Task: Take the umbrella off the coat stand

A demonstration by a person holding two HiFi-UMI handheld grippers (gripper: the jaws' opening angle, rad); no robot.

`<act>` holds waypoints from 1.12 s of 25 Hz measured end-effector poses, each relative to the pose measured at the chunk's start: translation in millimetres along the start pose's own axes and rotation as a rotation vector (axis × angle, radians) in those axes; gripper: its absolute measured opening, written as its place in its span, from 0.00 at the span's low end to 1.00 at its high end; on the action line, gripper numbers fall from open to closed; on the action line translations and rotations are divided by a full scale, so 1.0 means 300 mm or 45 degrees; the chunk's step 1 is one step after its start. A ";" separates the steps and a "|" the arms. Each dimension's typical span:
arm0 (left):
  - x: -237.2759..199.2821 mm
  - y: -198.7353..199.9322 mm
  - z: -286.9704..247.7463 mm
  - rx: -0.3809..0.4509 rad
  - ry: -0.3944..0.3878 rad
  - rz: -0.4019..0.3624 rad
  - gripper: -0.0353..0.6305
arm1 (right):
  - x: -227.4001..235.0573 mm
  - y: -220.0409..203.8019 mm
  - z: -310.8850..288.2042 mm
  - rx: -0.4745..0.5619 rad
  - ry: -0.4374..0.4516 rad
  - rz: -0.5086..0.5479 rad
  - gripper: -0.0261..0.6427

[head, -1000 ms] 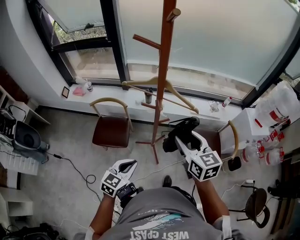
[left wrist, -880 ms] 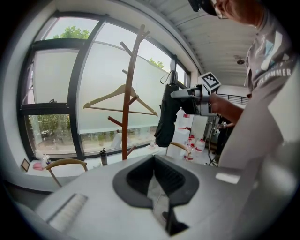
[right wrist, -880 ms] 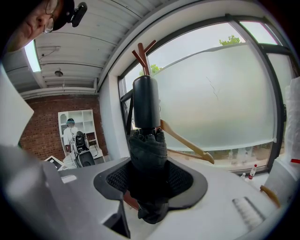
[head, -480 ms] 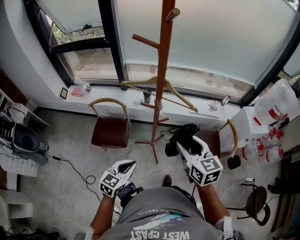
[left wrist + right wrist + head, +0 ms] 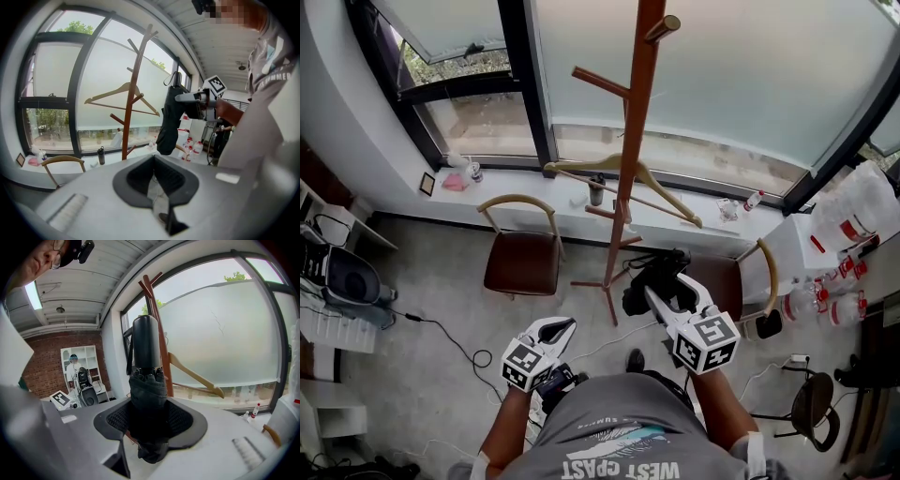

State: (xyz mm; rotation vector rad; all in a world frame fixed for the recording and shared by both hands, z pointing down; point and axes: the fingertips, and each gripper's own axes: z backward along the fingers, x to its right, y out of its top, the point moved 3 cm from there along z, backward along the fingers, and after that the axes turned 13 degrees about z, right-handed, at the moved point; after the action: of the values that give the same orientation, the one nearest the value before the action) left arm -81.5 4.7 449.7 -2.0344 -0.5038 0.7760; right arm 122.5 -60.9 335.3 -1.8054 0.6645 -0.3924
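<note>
Right gripper [image 5: 149, 423] clamped on the folded umbrella [image 5: 146, 352], upright, clear of the coat stand [image 5: 628, 159] pegs, likely to avoid snagging. Left gripper [image 5: 154, 177] closed, empty, idle.

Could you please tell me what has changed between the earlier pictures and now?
The right gripper, clamped on the folded umbrella, has drifted slightly lower and back from the coat stand. The left gripper, the hanger and the stand stayed as they were.
</note>
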 end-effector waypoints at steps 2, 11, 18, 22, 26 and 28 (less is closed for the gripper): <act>-0.010 -0.007 0.008 0.002 0.006 0.006 0.06 | -0.015 0.004 -0.008 0.006 0.015 -0.008 0.36; -0.052 -0.041 0.018 -0.022 0.010 0.042 0.06 | -0.043 0.001 -0.042 -0.014 0.048 -0.043 0.36; -0.056 -0.073 0.003 -0.071 0.002 0.053 0.06 | -0.052 -0.042 -0.060 -0.035 0.074 -0.116 0.36; -0.053 -0.092 -0.022 -0.113 -0.013 0.057 0.06 | -0.036 -0.068 -0.069 -0.042 0.069 -0.152 0.36; -0.044 -0.108 -0.057 -0.151 -0.033 0.054 0.06 | -0.017 -0.099 -0.078 -0.059 0.065 -0.189 0.36; -0.040 -0.113 -0.077 -0.162 -0.045 0.055 0.06 | -0.009 -0.112 -0.087 -0.072 0.064 -0.194 0.36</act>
State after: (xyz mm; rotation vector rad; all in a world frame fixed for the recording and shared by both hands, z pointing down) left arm -76.3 1.8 491.9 -2.1587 -0.5431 0.8250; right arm 113.8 -71.5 375.7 -1.9120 0.5789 -0.5268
